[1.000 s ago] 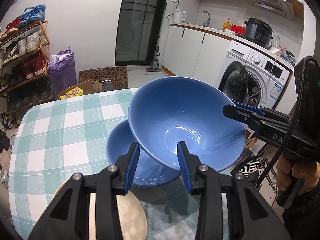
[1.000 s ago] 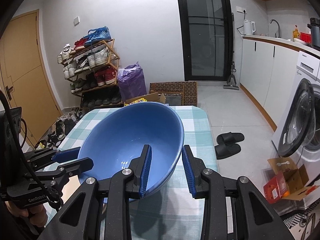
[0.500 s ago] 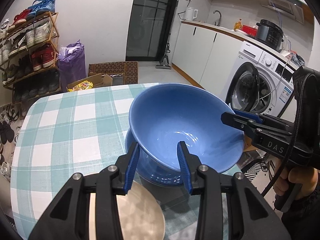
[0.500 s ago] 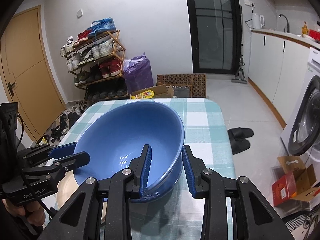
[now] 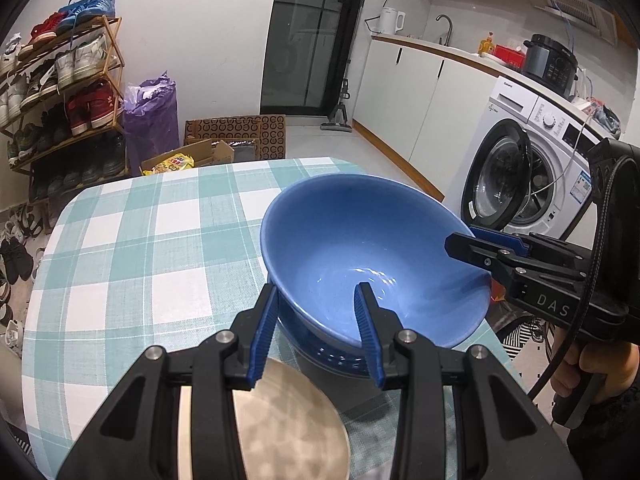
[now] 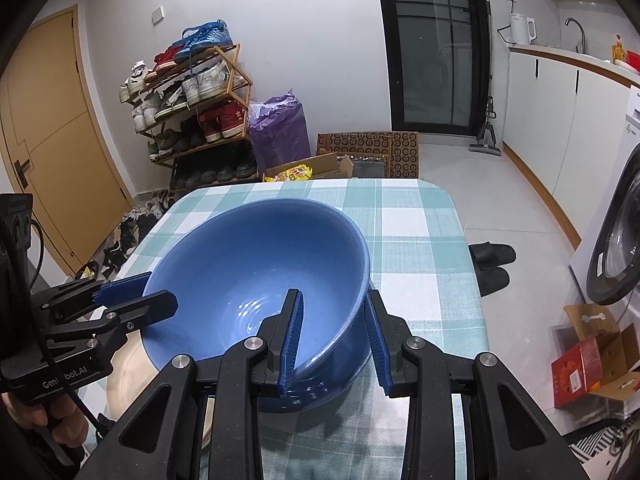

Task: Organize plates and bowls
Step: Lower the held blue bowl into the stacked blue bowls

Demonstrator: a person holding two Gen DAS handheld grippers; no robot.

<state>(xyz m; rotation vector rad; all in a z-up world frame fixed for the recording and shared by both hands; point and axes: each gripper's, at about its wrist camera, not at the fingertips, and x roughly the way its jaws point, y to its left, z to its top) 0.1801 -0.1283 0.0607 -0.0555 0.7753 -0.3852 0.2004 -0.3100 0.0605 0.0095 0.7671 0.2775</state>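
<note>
A large blue bowl (image 5: 360,248) (image 6: 248,272) hangs tilted just over the checked table (image 5: 160,248), held by both grippers. My left gripper (image 5: 316,332) is shut on its near rim, one finger inside and one outside. My right gripper (image 6: 334,340) is shut on the opposite rim the same way, and it shows in the left wrist view as the right gripper (image 5: 480,240). The left gripper (image 6: 132,296) shows at the left of the right wrist view. A second, darker blue bowl (image 5: 328,356) (image 6: 320,392) sits right under the held one, mostly hidden; whether they touch I cannot tell.
A beige plate (image 5: 288,420) (image 6: 128,372) lies on the table beside the bowls, under the left gripper. The table's right edge (image 6: 472,280) is close to the bowls. A washing machine (image 5: 520,168) stands beyond it, slippers (image 6: 492,260) lie on the floor, and a shoe rack (image 6: 192,100) stands behind.
Both grippers have come down with the blue bowl. It now sits over the second bowl, which earlier showed to its lower left and is now mostly covered. Both grips are unchanged.
</note>
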